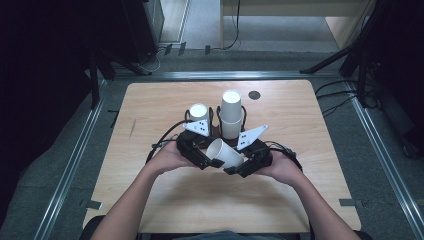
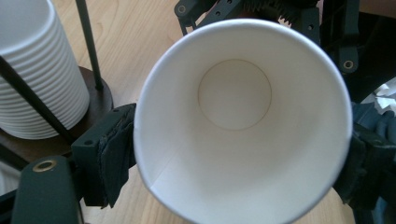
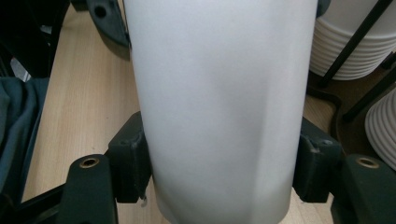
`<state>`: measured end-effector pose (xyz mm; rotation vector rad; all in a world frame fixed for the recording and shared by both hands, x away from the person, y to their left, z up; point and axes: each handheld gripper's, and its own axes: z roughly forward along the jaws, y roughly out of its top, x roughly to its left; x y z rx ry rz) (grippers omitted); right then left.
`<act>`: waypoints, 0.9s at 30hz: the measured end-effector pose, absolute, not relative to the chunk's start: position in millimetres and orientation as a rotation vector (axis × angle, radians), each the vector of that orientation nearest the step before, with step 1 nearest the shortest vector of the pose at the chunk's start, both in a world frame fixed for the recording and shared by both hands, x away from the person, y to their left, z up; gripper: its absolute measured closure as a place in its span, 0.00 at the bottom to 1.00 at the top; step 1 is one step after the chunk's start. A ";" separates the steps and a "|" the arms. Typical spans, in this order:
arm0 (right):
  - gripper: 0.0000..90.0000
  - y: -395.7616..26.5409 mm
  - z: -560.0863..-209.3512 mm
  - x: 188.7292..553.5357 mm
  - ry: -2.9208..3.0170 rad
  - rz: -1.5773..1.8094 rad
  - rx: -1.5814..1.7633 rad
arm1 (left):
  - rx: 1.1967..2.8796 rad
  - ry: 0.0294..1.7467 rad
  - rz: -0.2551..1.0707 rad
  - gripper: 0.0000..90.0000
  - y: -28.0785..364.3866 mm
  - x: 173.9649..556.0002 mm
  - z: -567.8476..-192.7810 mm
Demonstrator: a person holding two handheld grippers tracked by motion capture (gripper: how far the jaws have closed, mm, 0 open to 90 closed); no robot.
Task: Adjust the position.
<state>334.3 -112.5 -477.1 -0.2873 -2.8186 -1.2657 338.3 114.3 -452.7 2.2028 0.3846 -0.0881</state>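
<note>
A single white paper cup point(image 1: 224, 152) is lying on its side in the air just above the light wooden surface point(image 1: 150, 115), near the person's edge, between the two hands. The left hand-held gripper point(image 1: 212, 162) is gripping the cup near its open rim: in the left gripper view the black pads point(image 2: 114, 154) are pressing against both sides of the rim, and the camera is looking straight into the cup's round bottom. The right hand-held gripper point(image 1: 231, 171) is clamping the same cup; in the right gripper view the cup's white wall point(image 3: 219, 107) is sitting between the padded fingers point(image 3: 133, 161), which are touching it on either side. Just behind the cup, toward the middle of the surface, a dark round-based wire rack point(image 1: 216, 131) is holding two stacks of nested white paper cups, the shorter stack point(image 1: 198, 114) on the left and the taller stack point(image 1: 231, 112) on the right. A small dark round disc point(image 1: 254, 94) is lying flat near the far edge, well apart from the rack.
</note>
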 end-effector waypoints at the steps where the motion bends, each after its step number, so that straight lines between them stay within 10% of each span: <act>1: 0.37 -112.5 -477.0 333.9 -2.815 -1.262 -0.289 | 2.196 0.384 -0.091 0.16 113.5 337.7 -453.2; 27: 0.24 -108.6 -478.4 334.4 -2.816 -1.259 -0.391 | 2.241 0.352 -0.109 0.31 118.2 341.0 -440.6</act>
